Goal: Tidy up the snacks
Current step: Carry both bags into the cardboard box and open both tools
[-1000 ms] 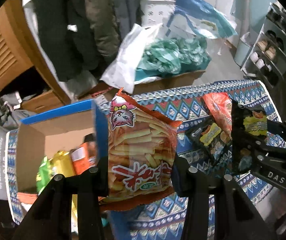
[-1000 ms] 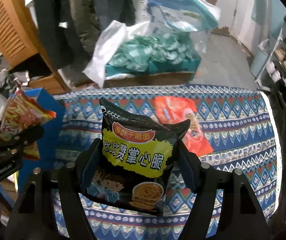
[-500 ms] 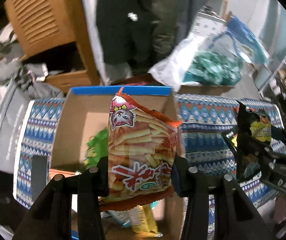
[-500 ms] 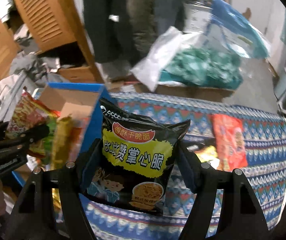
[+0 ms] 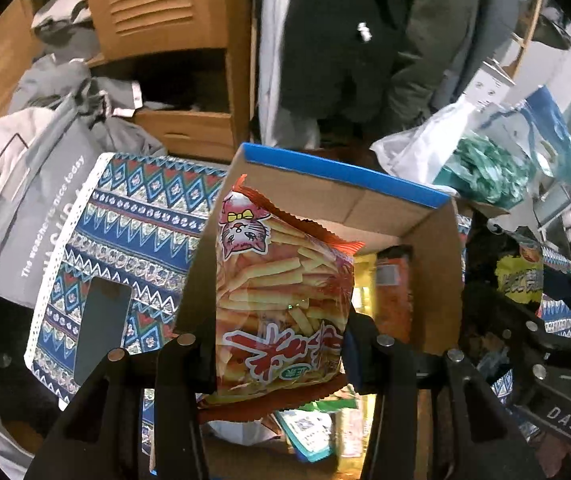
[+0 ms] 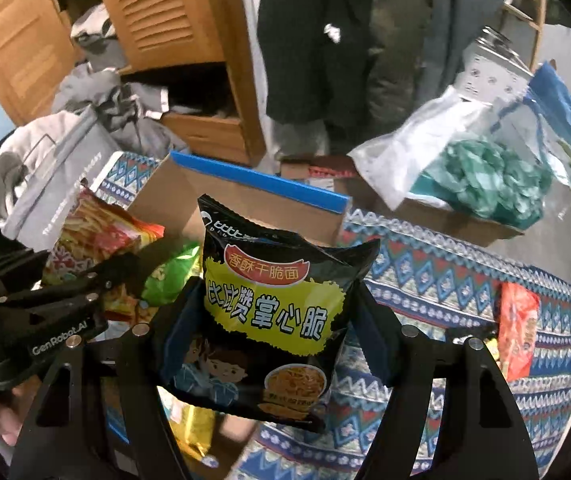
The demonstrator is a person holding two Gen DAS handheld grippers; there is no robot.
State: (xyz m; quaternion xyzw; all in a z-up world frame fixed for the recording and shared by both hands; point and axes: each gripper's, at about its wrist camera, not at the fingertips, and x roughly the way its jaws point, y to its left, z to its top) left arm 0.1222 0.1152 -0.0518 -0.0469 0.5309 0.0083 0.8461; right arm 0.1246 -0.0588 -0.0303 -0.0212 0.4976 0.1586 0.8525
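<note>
Left wrist view: left gripper [image 5: 281, 344] jaws pinch the lower part of an orange cat-logo fries-snack bag [image 5: 281, 300], held upright over the open blue-edged cardboard box [image 5: 433, 280] that stands on the patterned tablecloth [image 5: 125, 232] with several packets already inside. Right wrist view: right gripper [image 6: 273, 344] jaws clamp a black-and-yellow crispy-noodle packet [image 6: 273, 312] just beside the box's right wall; a red snack bag [image 6: 517, 332] lies farther right on the cloth. Judged step: depositing both bags; next move calls for lowering the left bag inside, spreading the jaws, then bringing the right packet over the opening.
</note>
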